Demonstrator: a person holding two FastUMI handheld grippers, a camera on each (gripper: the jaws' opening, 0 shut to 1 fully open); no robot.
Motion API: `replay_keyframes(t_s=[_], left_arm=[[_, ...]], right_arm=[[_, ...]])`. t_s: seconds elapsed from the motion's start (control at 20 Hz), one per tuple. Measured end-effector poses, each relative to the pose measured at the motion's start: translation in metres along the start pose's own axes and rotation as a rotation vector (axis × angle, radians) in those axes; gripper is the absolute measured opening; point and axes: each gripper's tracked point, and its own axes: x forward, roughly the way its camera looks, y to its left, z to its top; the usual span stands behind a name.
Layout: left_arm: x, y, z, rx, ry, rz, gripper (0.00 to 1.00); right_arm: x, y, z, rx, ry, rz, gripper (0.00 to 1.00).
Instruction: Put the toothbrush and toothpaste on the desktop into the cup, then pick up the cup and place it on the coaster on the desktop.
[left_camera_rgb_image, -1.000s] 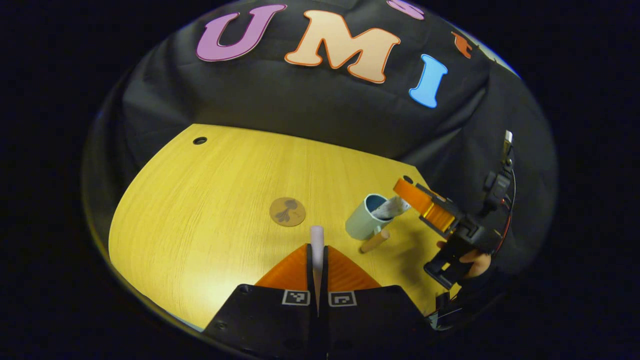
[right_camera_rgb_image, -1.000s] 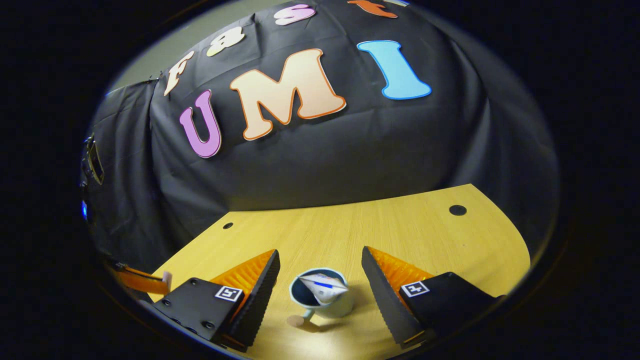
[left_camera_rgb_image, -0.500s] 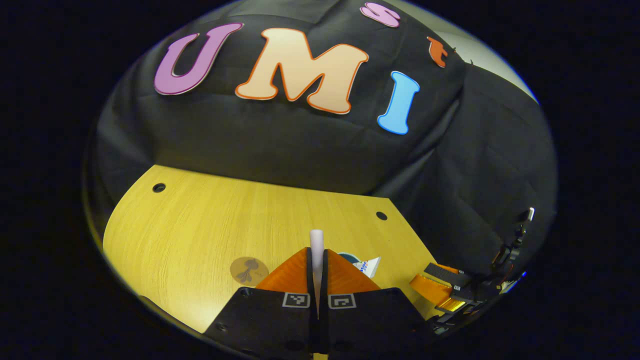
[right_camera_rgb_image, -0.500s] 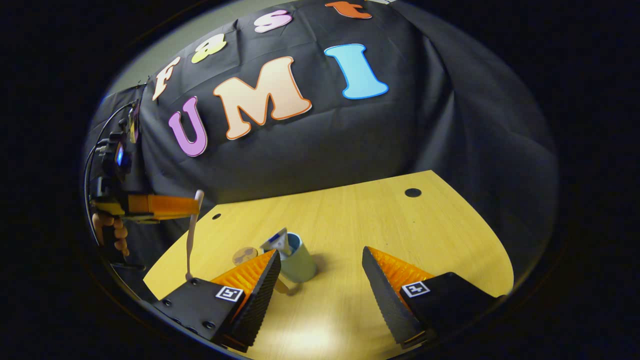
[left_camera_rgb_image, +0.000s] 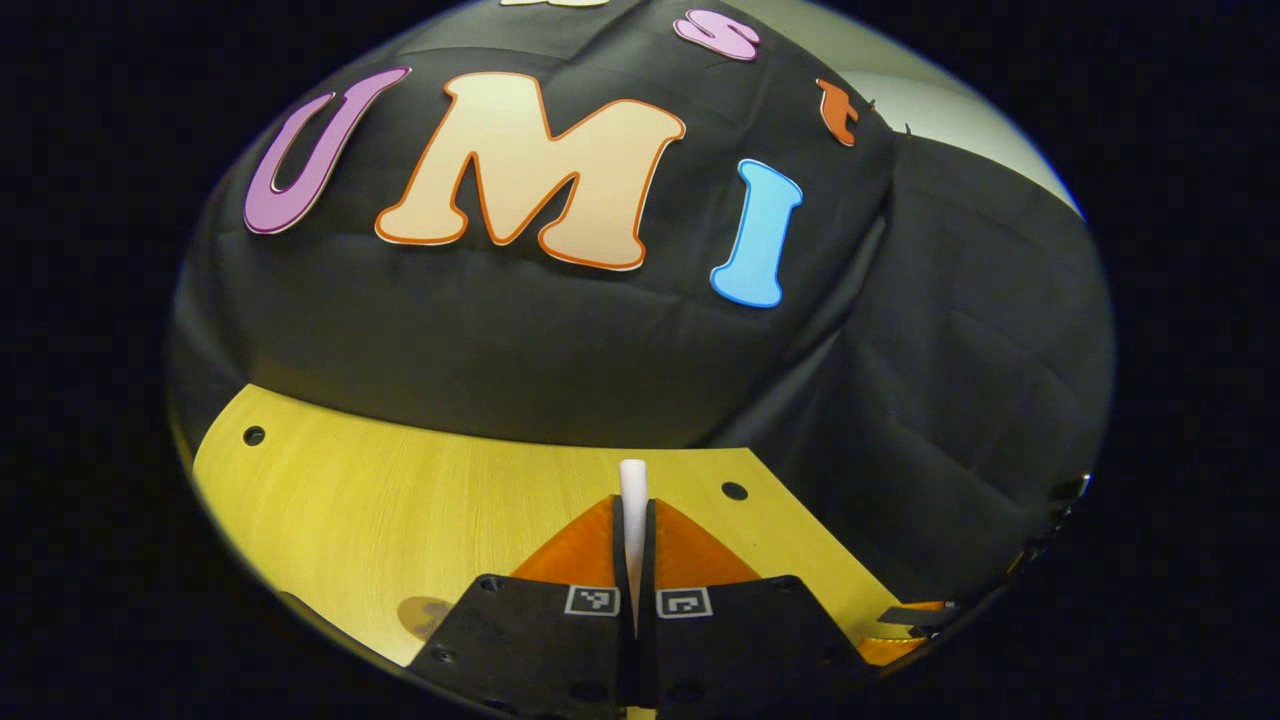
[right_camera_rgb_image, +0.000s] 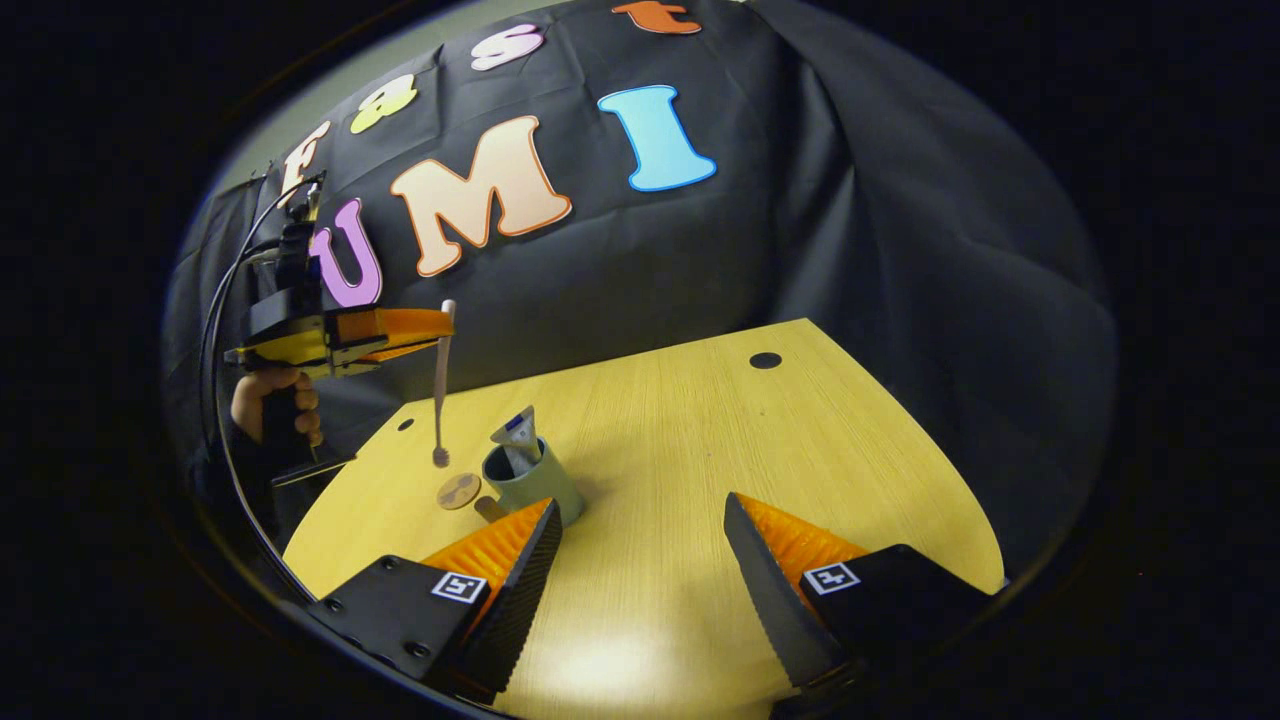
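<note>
In the right gripper view, the right gripper (right_camera_rgb_image: 640, 560) hangs low over the desk (right_camera_rgb_image: 720, 450) with its fingers spread wide and nothing between them. Beyond it stands the cup (right_camera_rgb_image: 530, 485) with the toothpaste (right_camera_rgb_image: 518, 438) upright inside, the coaster (right_camera_rgb_image: 459, 491) just beside it. Farther off and high above the desk, the left gripper (right_camera_rgb_image: 432, 322), pressed together, pinches the toothbrush (right_camera_rgb_image: 440, 385), which hangs straight down.

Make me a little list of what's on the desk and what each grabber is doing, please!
toothbrush: hangs upright, clamped in the left gripper, above the desk
toothpaste: standing in the cup
cup: on the desk, beside the coaster, not on it
coaster: bare, on the desk
right gripper: open, holding nothing, near side of the cup
</note>
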Motion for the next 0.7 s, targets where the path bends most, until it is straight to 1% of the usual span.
replay_keyframes(t_s=[0.05, 0.1, 0.25, 0.35, 0.5, 0.7], left_arm=[[0.009, 0.003, -0.001, 0.002, -0.008, 0.004, 0.0], [0.016, 0.004, -0.004, 0.003, -0.005, 0.008, 0.0], [0.033, 0.007, -0.018, -0.038, 0.007, 0.013, 0.0], [0.037, 0.013, -0.029, -0.065, 0.008, 0.039, 0.0], [0.029, 0.017, -0.043, -0.059, 0.0, 0.064, 0.0], [0.012, 0.006, -0.055, -0.012, 0.001, 0.056, 0.0]], right_arm=[[-0.002, -0.002, -0.001, -0.005, 0.003, -0.002, 0.95], [-0.002, -0.003, -0.002, -0.01, 0.007, -0.005, 0.99], [-0.003, -0.01, -0.005, -0.008, 0.028, -0.009, 0.99], [0.0, -0.011, -0.005, -0.001, 0.037, -0.005, 0.99], [0.005, -0.006, 0.0, -0.019, 0.037, 0.013, 0.99], [0.013, 0.003, 0.007, -0.031, 0.035, 0.049, 0.99]])
